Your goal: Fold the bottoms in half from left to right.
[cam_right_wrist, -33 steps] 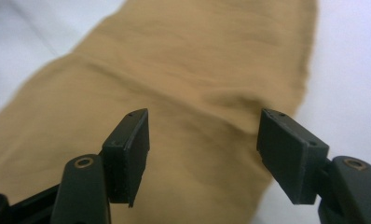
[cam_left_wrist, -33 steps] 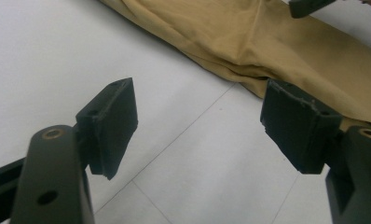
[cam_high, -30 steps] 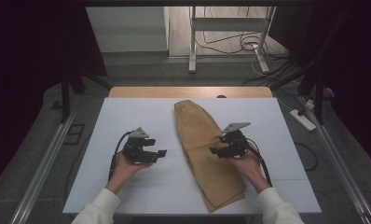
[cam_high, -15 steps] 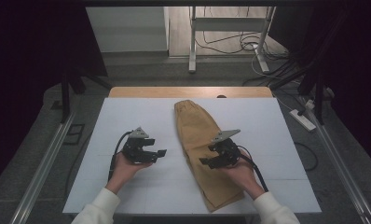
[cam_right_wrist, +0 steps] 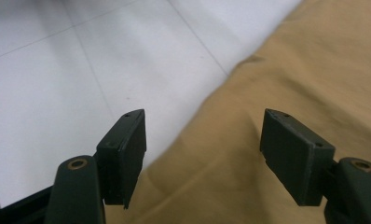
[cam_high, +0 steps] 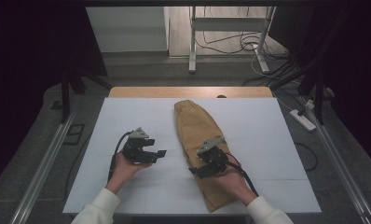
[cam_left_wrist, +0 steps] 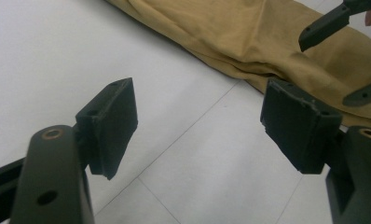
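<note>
A tan garment (cam_high: pixel 197 126), folded long and narrow, lies lengthwise down the middle of the white table (cam_high: pixel 267 126). My right gripper (cam_high: pixel 197 170) hovers over its near part by the left edge and points left. Its jaws are open, with tan cloth (cam_right_wrist: pixel 291 70) beneath them and nothing between the pads; the right gripper (cam_right_wrist: pixel 202 135) straddles the cloth's edge. My left gripper (cam_high: pixel 159 155) rests left of the garment over bare table, pointing right, open and empty. From the left gripper (cam_left_wrist: pixel 197 112) I see the garment (cam_left_wrist: pixel 249 32) ahead and the other gripper's jaw tips (cam_left_wrist: pixel 323 23).
A wooden strip (cam_high: pixel 188 92) runs along the table's far edge. Metal rails (cam_high: pixel 44 163) flank the table. A power strip (cam_high: pixel 304 119) and cables lie on the floor at the right. A stand's legs (cam_high: pixel 193 46) rise behind the table.
My right gripper has slid left and toward the person along the garment, turning its jaws toward the cloth's left edge. The left gripper has stayed put.
</note>
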Available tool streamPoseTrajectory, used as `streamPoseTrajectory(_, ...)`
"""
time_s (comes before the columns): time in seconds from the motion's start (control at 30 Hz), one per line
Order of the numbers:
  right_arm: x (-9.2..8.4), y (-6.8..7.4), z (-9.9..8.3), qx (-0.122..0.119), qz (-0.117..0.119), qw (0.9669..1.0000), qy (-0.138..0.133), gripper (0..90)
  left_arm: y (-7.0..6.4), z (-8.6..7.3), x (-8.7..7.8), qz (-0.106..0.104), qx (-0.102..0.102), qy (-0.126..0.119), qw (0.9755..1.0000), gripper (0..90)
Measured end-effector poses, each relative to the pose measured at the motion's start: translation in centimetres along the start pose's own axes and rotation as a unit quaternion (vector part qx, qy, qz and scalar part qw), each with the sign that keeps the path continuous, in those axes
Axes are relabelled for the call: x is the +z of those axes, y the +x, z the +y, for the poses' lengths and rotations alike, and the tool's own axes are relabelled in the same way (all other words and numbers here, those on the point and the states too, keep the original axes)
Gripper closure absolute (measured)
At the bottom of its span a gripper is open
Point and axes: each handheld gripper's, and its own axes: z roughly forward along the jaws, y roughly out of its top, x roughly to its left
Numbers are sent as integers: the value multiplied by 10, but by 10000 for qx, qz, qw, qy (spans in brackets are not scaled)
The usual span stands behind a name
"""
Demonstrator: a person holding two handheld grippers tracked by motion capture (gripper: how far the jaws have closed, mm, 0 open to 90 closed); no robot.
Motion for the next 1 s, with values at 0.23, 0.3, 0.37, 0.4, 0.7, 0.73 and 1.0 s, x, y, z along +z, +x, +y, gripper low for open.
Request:
streamPoseTrajectory(0.23, 6, 10, 1, -177, 37, 9998, 129, 317, -1, 0, 0, 4, 16, 11, 10000, 267)
streamPoseTrajectory(0.3, 8, 12, 1, -219, -8, 9995, 213, 317, 0, 0, 0, 7, 19, 7, 10000, 267)
streamPoseTrajectory(0.37, 10, 13, 0, -287, -58, 9991, 305, 317, 0, -1, 0, 7, 7, 0, 10000, 267)
streamPoseTrajectory(0.4, 11, 13, 0, -306, -61, 9989, 339, 317, 0, -1, 0, 6, 7, 1, 10000, 267)
streamPoseTrajectory(0.7, 21, 15, -4, -480, -265, 9962, 682, 323, 0, -1, 0, 3, 18, 13, 10000, 267)
streamPoseTrajectory(0.73, 20, 15, -4, -458, -273, 9961, 702, 330, 0, -1, 0, 4, 19, 16, 10000, 267)
streamPoseTrajectory(1.0, 18, 10, -3, -260, -321, 9961, 784, 456, -1, -1, 0, 8, 27, 22, 10000, 267)
